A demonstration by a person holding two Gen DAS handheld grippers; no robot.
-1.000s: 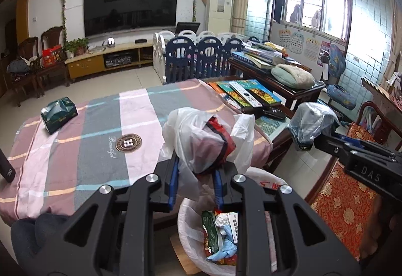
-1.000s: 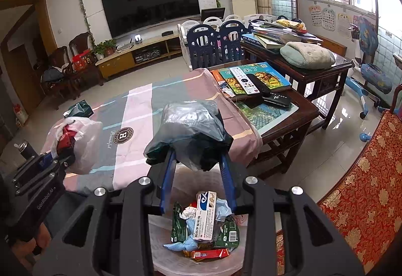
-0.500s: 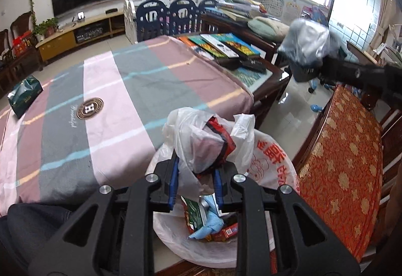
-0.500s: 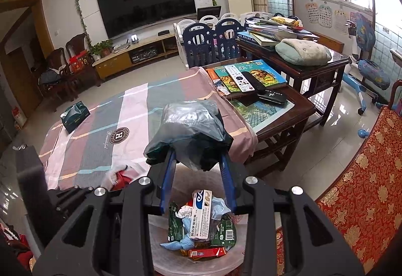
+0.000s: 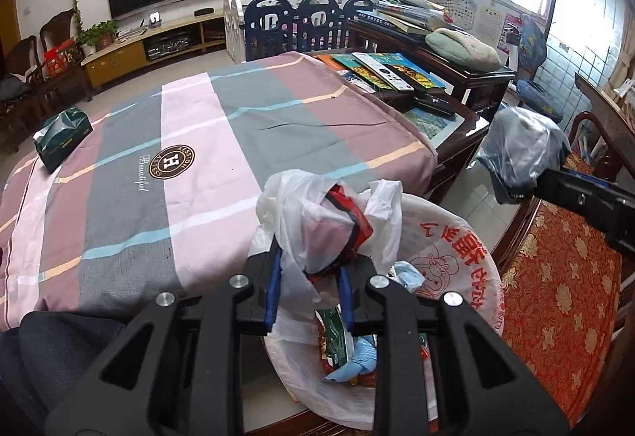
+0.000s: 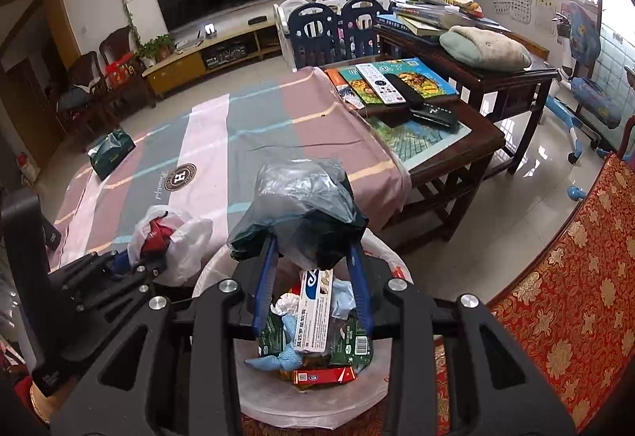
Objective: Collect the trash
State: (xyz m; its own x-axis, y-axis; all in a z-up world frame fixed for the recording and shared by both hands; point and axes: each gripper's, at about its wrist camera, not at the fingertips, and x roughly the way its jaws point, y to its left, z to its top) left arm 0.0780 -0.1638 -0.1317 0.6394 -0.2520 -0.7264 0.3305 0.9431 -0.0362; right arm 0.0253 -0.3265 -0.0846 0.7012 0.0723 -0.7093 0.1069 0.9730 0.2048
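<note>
- While both held over the trash bin [image 6: 222,277], lined with a white bag with red print [image 5: 456,249]:
- Left hand-held gripper [image 5: 307,287] clamped on a white plastic bag [image 5: 317,221] — red and dark wrapper visible inside, bag handles flopping up and to the right.
- Right hand-held gripper [image 6: 313,285] clamped on a crumpled grey-blue plastic bag [image 6: 301,198], dark material bunched at its underside.
- Same two bundles seen cross-view: grey-blue one at right in the left wrist view [image 5: 520,154], white one at left in the right wrist view [image 6: 170,237].
- White bag above the bin's near-left rim, next to the worktop edge; grey-blue bag above the bin's middle.
- Bin contents: white and blue carton [image 6: 313,317] standing upright, green packets [image 6: 353,340], crumpled blue piece [image 6: 278,358], red box [image 6: 323,375] lying flat in front.
- Worktop covered by a striped pink-grey cloth [image 5: 190,142]; green tissue pack [image 5: 61,136] at its far left corner, well apart from the bin.
- Red patterned cushion [image 6: 555,297] just right of the bin.
</note>
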